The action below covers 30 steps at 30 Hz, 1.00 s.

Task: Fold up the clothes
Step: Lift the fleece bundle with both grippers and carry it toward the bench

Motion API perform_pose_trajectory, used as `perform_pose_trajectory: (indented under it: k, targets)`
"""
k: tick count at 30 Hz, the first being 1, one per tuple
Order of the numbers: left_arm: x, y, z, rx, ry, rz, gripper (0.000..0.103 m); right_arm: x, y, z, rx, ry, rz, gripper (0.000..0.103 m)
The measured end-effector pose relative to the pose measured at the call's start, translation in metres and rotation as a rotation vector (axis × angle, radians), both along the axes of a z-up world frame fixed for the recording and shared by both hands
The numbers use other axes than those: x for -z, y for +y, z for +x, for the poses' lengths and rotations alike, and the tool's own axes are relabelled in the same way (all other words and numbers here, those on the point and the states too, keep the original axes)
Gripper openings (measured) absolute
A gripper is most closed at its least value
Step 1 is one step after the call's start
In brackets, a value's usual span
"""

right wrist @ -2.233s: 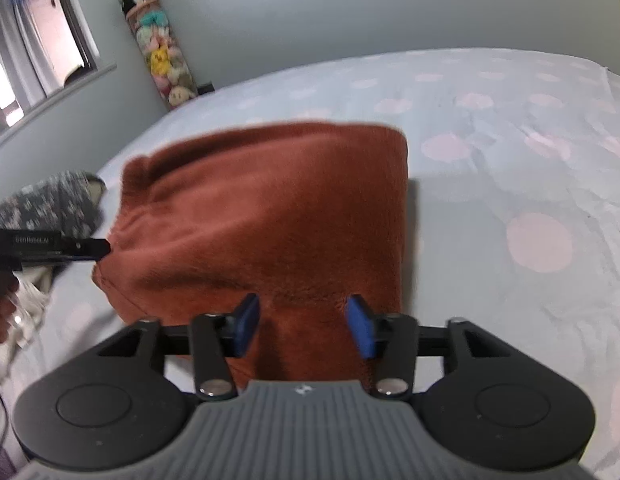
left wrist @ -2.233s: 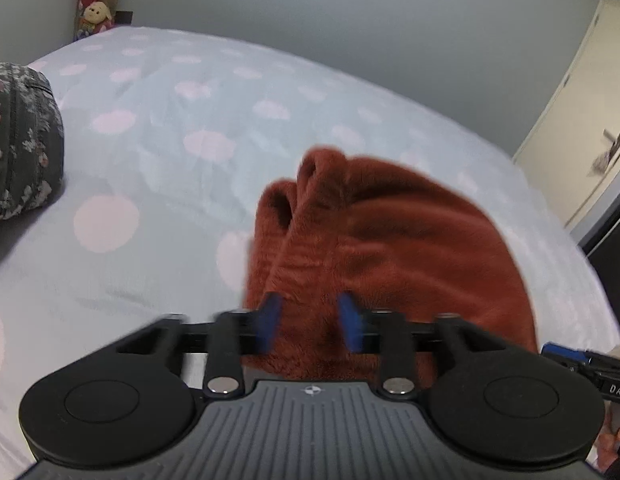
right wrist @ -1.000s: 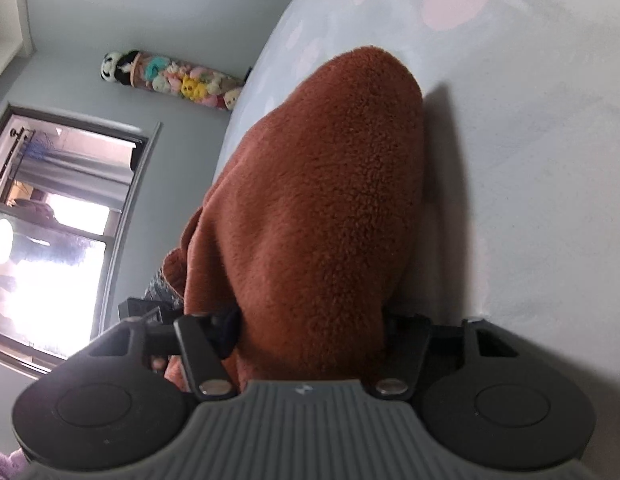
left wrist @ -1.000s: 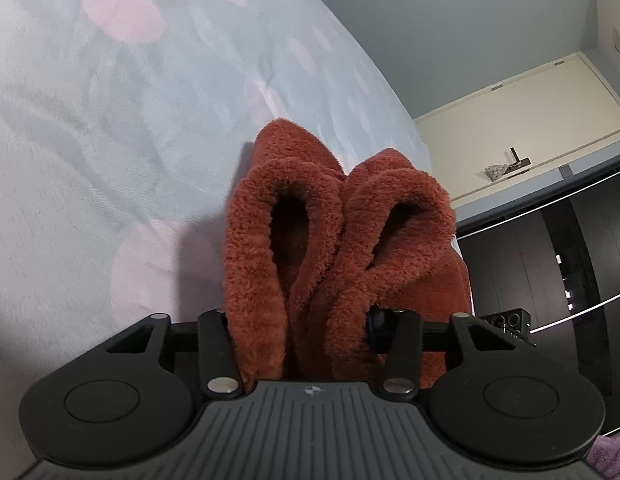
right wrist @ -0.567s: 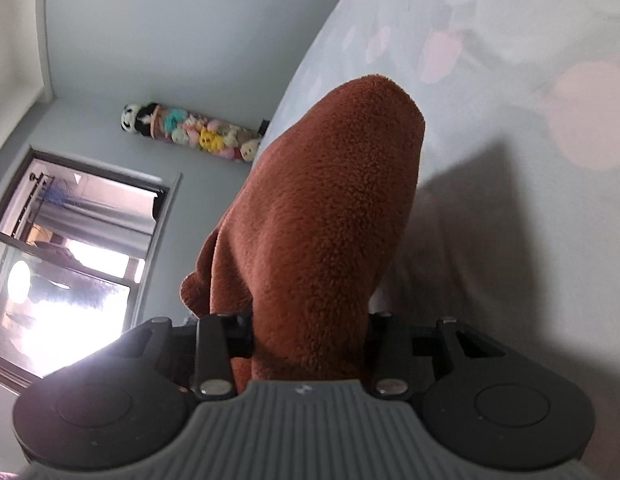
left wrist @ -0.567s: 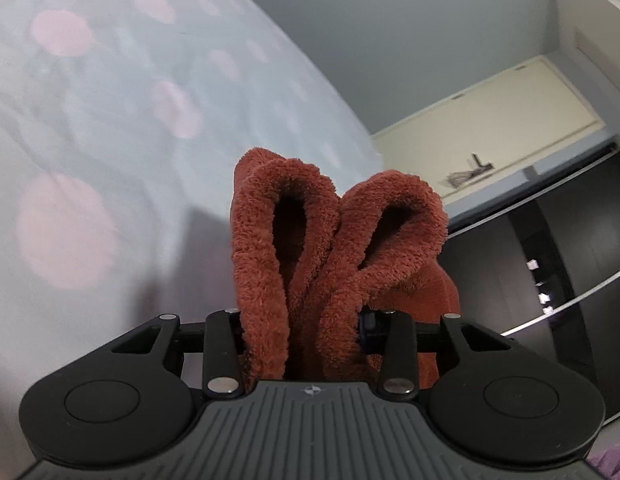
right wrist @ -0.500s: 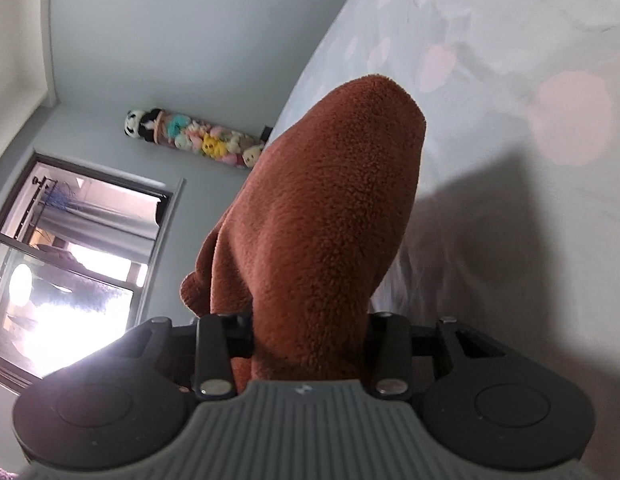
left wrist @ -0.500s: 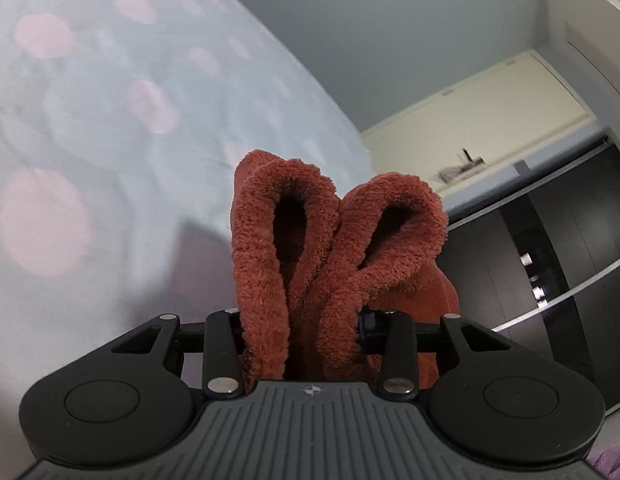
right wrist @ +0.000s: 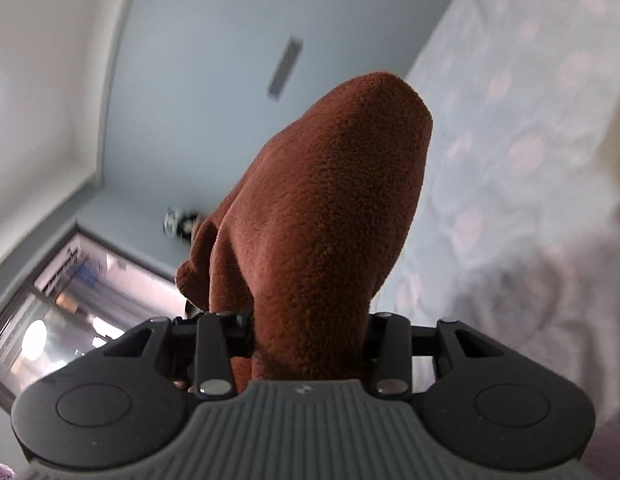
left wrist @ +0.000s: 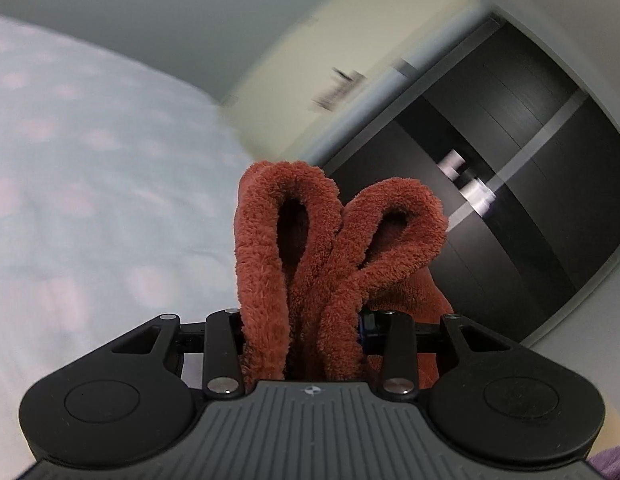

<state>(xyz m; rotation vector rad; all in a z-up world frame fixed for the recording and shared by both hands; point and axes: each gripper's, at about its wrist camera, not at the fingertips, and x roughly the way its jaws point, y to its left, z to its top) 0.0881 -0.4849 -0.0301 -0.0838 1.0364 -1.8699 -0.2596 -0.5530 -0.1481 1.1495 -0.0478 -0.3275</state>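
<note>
Both tongs are pinching the same rust-brown fluffy fleece garment. The left tongs squeeze a thick bunch of it, and the folded layers stick up between the jaws in two fat loops. The right tongs squeeze the other end, where one smooth rounded hump of fleece fills the gap. The jaws have just been closing a little more, with the fleece between them.

The garment is up in the air above the pale blue bed with pink dots. It does not seem to touch the bed in either view, though its underside is hidden.

I think the fleece is soft, thick and light. It squashes easily and will sag in the middle, but it is not slippery and will not break. The two ends of the folded bundle look like good places to hold, with all the layers caught at once so none drops out.

Its long side seems to run from one pair of tongs to the other. In the right view the fleece trails off toward the window side.

Away from the bed, there is a cream door and a dark wardrobe in the left view, and a bright window in the right view.
</note>
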Motion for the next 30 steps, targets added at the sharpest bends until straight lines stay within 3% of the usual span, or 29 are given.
perform_pose_trajectory:
  k: [9,14,21,30]
  targets:
    - [-0.032,-0.090,-0.185,0.307,-0.063,-0.062,0.036,-0.017,0.062,-0.188,0.346,-0.069,-0.068,0.045]
    - [-0.029,-0.139,-0.266,0.407,-0.088,-0.047,0.036,-0.006,0.059,-0.262,0.497,-0.079,-0.055,0.045]
    - [-0.018,-0.240,-0.339,0.485,-0.122,-0.020,0.036,0.018,0.011,-0.322,0.646,-0.116,-0.053,0.045]
    - [0.025,-0.336,-0.385,0.612,-0.148,-0.004,0.036,0.059,-0.050,-0.370,0.828,-0.117,-0.020,0.045]
